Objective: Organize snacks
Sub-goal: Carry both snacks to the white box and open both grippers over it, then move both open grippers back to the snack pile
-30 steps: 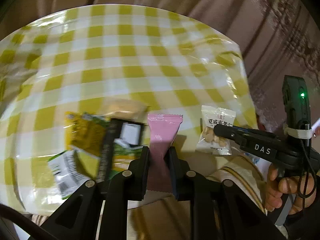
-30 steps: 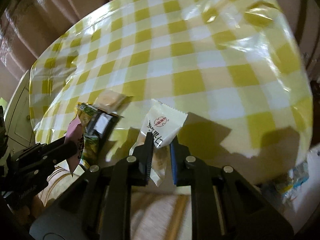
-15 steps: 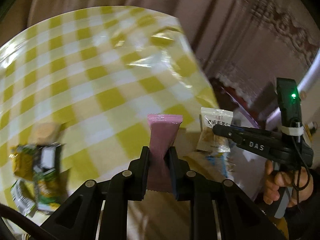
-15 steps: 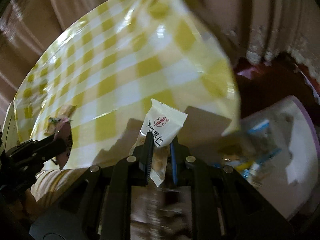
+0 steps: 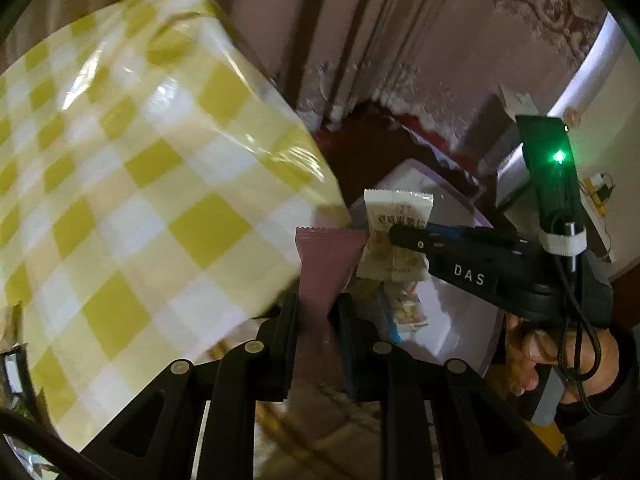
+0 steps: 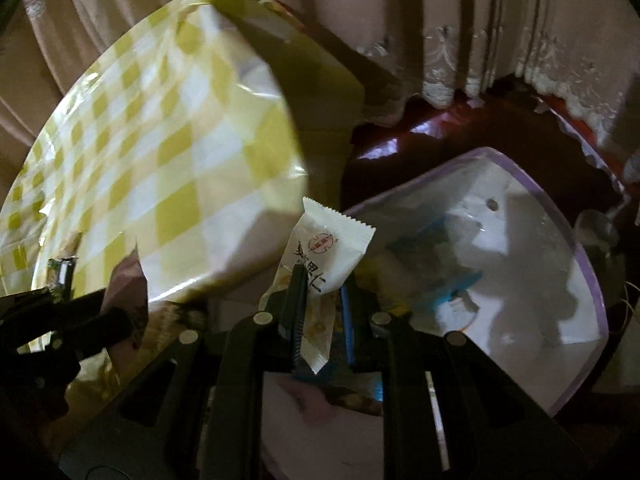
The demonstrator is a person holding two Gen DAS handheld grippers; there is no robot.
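My left gripper [image 5: 318, 300] is shut on a pink snack packet [image 5: 326, 264], held upright past the table's right edge. My right gripper [image 6: 322, 284] is shut on a white nut packet [image 6: 328, 252], held above a white bin with a purple rim [image 6: 576, 240]. In the left wrist view the right gripper [image 5: 394, 234] holds the white packet [image 5: 394, 240] just right of the pink one, over the bin [image 5: 472, 216]. The bin holds several snack packets [image 6: 432, 264]. The pink packet also shows in the right wrist view [image 6: 128, 284], at the left.
The table with a yellow checked cloth [image 5: 132, 184] lies to the left, its corner close to both grippers. Curtains [image 6: 460, 20] hang behind. Dark red floor [image 6: 460, 136] lies beyond the bin. A few snacks [image 6: 60, 276] remain at the table's near edge.
Both grippers have swung right, off the table, carrying their packets. The bin has come into view under the right gripper. The snack pile on the table has slid out of the left view.
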